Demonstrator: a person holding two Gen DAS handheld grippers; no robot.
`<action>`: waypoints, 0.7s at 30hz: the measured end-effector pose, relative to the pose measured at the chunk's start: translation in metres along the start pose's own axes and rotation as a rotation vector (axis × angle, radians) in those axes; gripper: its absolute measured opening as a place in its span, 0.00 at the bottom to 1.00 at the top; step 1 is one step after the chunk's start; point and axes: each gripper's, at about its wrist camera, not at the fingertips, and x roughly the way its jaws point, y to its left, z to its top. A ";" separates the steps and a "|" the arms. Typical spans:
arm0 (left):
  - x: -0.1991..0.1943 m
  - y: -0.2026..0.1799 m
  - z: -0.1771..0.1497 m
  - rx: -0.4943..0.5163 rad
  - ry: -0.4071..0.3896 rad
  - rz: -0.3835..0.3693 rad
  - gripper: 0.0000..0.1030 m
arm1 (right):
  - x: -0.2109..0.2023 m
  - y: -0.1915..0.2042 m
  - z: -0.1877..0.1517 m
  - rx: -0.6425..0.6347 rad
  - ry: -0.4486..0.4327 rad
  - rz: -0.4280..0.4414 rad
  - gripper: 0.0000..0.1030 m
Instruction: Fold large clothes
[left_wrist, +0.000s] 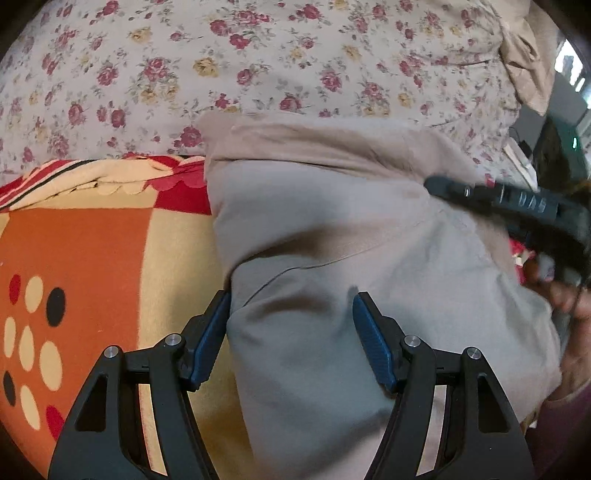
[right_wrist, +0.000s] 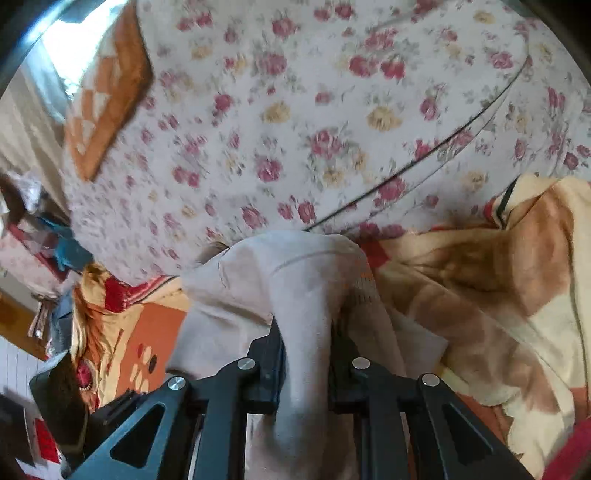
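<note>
A large beige-grey garment lies bunched on a patterned blanket. My left gripper is open, its blue-padded jaws straddling the near part of the garment without pinching it. The right gripper shows at the right edge of the left wrist view, over the garment's far right side. In the right wrist view my right gripper is shut on a thick fold of the garment, which rises between its jaws.
A floral bedsheet covers the bed beyond the blanket. An orange patterned cushion lies at the far left. Cluttered furniture and a tiled floor are at the left edge.
</note>
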 end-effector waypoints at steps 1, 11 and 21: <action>0.003 0.000 -0.002 -0.001 0.010 -0.029 0.66 | 0.000 -0.010 -0.006 0.034 -0.006 -0.015 0.15; 0.001 -0.010 -0.013 0.022 0.031 -0.021 0.67 | -0.031 -0.038 -0.017 0.174 -0.026 -0.073 0.39; -0.004 -0.010 -0.024 0.029 0.027 -0.006 0.67 | -0.027 0.047 0.002 -0.150 -0.015 -0.027 0.44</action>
